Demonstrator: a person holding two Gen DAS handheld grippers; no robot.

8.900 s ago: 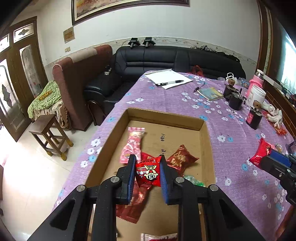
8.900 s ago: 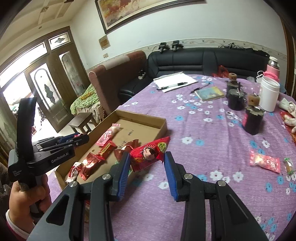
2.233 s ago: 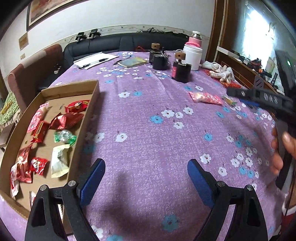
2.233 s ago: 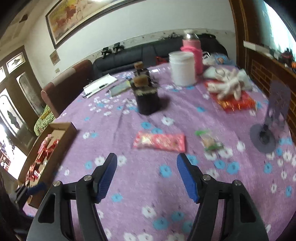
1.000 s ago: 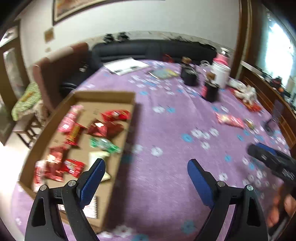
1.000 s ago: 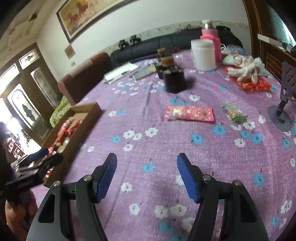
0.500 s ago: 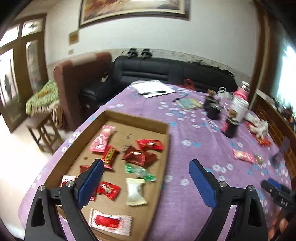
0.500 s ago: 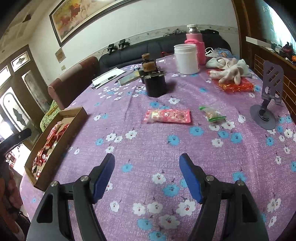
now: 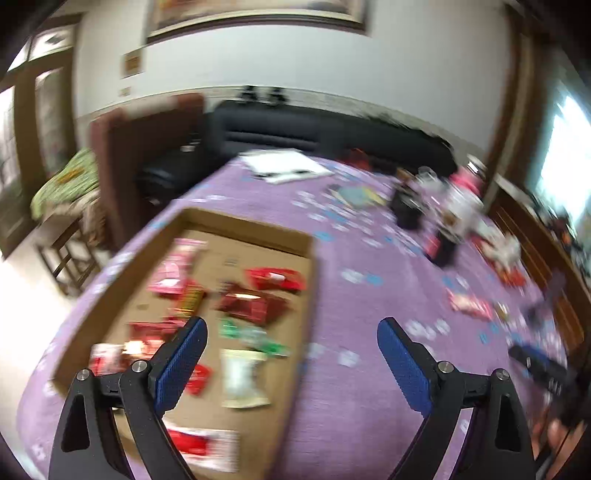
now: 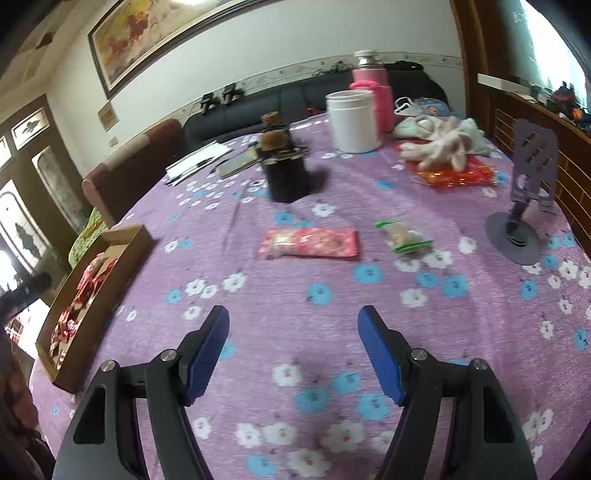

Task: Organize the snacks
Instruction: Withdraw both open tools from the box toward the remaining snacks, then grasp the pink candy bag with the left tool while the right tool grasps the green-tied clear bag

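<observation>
A white wall (image 10: pixel 236 55) is seen behind a black sofa (image 10: pixel 295 96), and a framed painting (image 10: pixel 147 33) is hung above it. A brown armchair (image 10: pixel 133 162) is placed beside the sofa. Wooden glazed doors (image 10: pixel 26 206) are lit from outside, and a bright window (image 9: pixel 565 155) is set opposite.

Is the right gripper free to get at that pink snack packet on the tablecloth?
Probably yes: the right gripper is open and the pink snack packet lies flat ahead with only bare cloth between.
</observation>
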